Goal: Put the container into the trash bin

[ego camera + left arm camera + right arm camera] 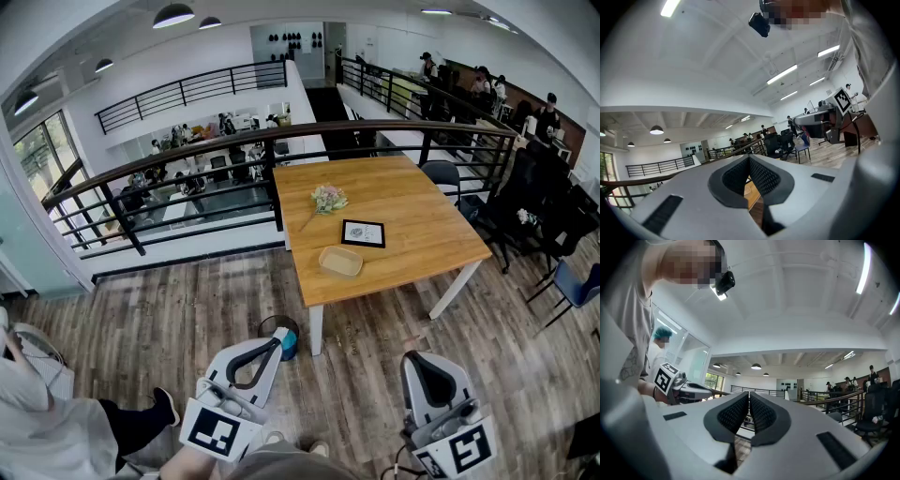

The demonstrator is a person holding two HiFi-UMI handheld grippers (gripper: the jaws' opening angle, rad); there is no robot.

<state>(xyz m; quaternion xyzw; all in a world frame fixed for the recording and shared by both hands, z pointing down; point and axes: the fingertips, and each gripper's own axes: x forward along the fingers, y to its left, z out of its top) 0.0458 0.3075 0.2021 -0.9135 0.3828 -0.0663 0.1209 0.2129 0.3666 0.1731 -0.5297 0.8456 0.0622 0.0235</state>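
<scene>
**A:** Entry one, container: where is it?

**B:** Container point(340, 260): shallow, tan. It lies on the table point(412, 202), close to the edge nearest the person. A black-framed card point(363, 232) is just behind it, and a small bunch of flowers point(328, 198) sits further back on the tabletop.

**A:** Trash bin?

**B:** Trash bin point(284, 325): round, dark, on the floor beside the table's near left leg.

**A:** Left gripper?

**B:** Left gripper point(272, 347): short of the table, over the floor by the bin. Pads point(764, 178) meet at the tips, with nothing between them.

**A:** Right gripper?

**B:** Right gripper point(419, 356): short of the table's near right side. Pads point(761, 416) pressed together, empty. Both grippers are well apart from the container.
</scene>
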